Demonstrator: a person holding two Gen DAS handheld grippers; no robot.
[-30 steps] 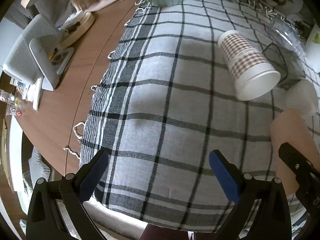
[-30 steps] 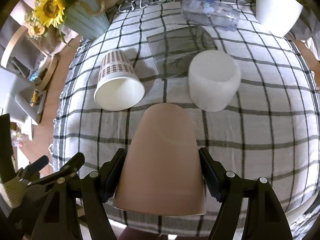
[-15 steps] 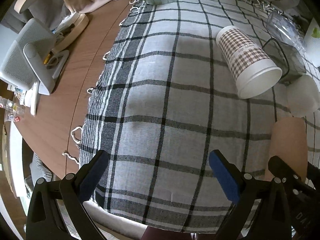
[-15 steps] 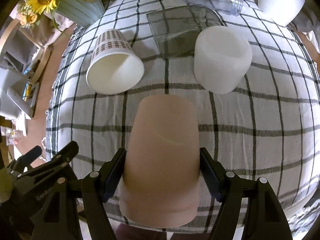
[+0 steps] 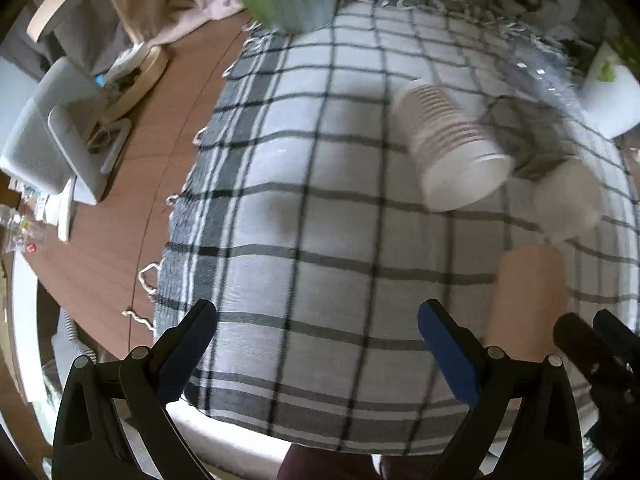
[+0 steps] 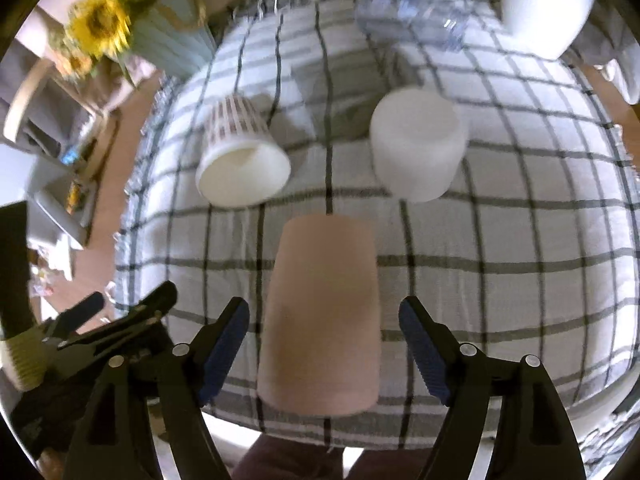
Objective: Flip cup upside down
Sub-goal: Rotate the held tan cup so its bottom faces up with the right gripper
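Note:
A pink cup (image 6: 322, 312) stands upside down on the checked tablecloth (image 6: 500, 240), near the table's front edge. My right gripper (image 6: 324, 344) is open, its blue pads on either side of the cup with gaps to both. The cup also shows at the right of the left wrist view (image 5: 528, 296). My left gripper (image 5: 316, 344) is open and empty over the cloth, to the left of the cup.
A checked paper cup (image 6: 240, 160) lies on its side at the back left. A white cup (image 6: 418, 140) sits upside down behind the pink one. A clear plastic tumbler (image 6: 412, 20), a white pot (image 6: 544, 4) and a sunflower vase (image 6: 168, 40) stand at the back.
My right gripper has opened and let go of the pink cup, which now stands on the cloth. Both views are blurred with motion.

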